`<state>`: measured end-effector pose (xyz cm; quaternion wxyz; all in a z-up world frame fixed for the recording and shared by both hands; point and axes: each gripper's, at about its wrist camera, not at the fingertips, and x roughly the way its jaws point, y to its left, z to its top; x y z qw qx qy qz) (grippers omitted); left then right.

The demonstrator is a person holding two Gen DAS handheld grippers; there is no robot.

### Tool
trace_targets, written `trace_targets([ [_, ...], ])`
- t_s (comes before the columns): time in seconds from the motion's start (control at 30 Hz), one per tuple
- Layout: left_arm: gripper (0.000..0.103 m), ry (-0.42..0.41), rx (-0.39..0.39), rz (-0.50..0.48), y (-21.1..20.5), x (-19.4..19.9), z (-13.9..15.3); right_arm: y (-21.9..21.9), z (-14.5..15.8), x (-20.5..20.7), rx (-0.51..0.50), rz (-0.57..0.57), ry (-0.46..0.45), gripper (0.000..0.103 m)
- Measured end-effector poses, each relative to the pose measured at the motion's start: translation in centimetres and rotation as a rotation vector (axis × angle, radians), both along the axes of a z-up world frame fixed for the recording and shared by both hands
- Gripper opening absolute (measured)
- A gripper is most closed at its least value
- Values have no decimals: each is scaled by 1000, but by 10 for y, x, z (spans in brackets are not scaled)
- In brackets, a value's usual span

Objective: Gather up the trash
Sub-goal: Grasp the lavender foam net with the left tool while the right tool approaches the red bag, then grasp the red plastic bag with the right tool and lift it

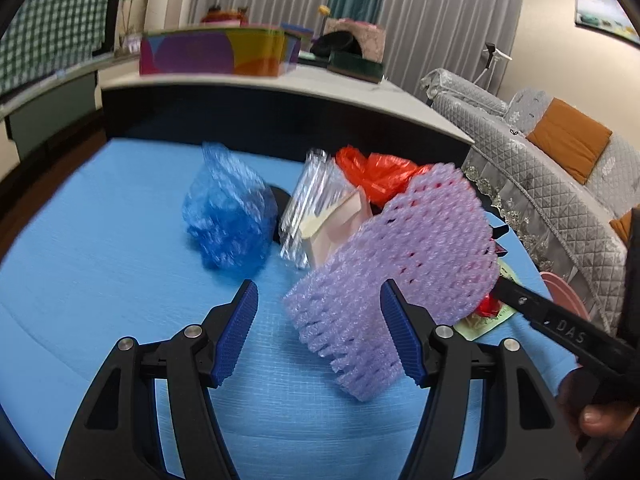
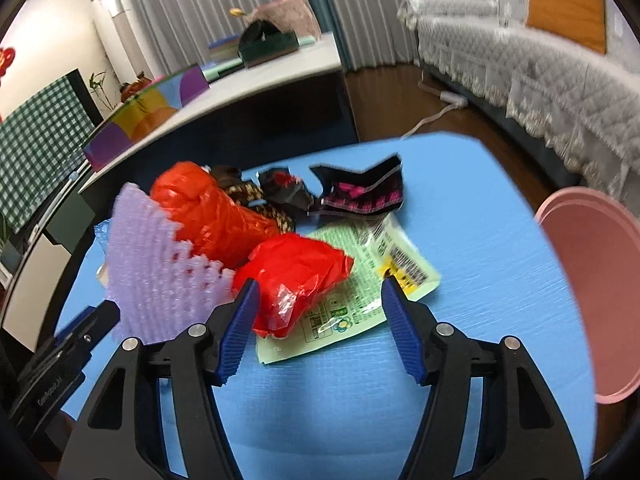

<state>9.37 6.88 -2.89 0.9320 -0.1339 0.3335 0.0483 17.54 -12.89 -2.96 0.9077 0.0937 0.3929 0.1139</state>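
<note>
Trash lies on a blue table [image 1: 100, 248]. My left gripper [image 1: 320, 332] is open, its right finger against a purple foam net [image 1: 400, 256]; the net also shows in the right wrist view [image 2: 152, 264]. Beyond lie a blue plastic bag [image 1: 228, 220], a clear wrapper [image 1: 308, 208], a pink paper piece [image 1: 344, 224] and an orange-red bag [image 1: 376, 176]. My right gripper [image 2: 320, 328] is open around a crumpled red bag [image 2: 296, 276] lying on a green wrapper [image 2: 360, 280]. A black-pink wrapper [image 2: 364, 192] lies farther back.
A pink bin [image 2: 596, 280] stands off the table's right edge. A long counter [image 1: 280, 80] with a colourful box [image 1: 212, 52] runs behind the table. A grey quilted sofa [image 1: 560, 168] is at the right. The right gripper's body [image 1: 560, 324] reaches in from the right.
</note>
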Motion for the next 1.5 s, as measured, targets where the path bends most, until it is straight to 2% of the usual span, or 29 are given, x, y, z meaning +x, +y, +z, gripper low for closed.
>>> trace_targets([
  [0.1,60,4,-29,-13,-2,2,-5,5,-6,2,-11,17,5,65],
  [0.2,39,-5,-64,-45,-5,3,-7,7,-10,3,-22,32,10,63],
  [0.27,32,-6,-62,-62,-10,3,-8,8,-9,2,-22,42,6,56],
  [0.33,27,-10,-55,-66,-14,2,-6,8,-7,0,-27,58,-2,39],
  [0.37,21,-16,-52,-70,-15,3,-4,8,-6,-2,-27,67,-6,36],
  [0.4,17,-23,-49,-72,-16,3,-2,7,-4,-3,-27,72,-10,27],
  [0.47,14,-38,-35,-77,-19,0,3,6,-1,-5,-25,79,-18,17],
  [0.57,12,-48,-6,-90,-24,-2,8,4,6,-10,-30,88,-44,10],
  [0.67,11,-65,-2,-97,-24,-7,15,2,13,-17,-44,90,-70,9],
  [0.73,10,-85,3,-102,-26,-11,22,-1,17,-22,-55,83,-83,0],
  [0.9,10,-135,52,-120,-32,-24,39,-15,32,-36,-60,57,-123,0],
  [1.07,9,-157,58,-110,-30,-36,50,-28,42,-47,-63,33,-140,0],
  [1.27,9,-175,66,-74,-25,-50,59,-38,42,-55,-45,10,-128,5],
  [1.3,9,-178,71,-69,-24,-52,60,-37,40,-54,-51,13,-120,11],
  [1.33,9,-178,77,-65,-21,-52,60,-35,38,-54,-54,16,-118,31],
  [1.4,9,-182,92,-33,-14,-54,62,-31,35,-52,-64,11,-118,59],
  [1.5,9,-178,86,7,-2,-54,62,-19,31,-43,-75,20,-112,67],
])
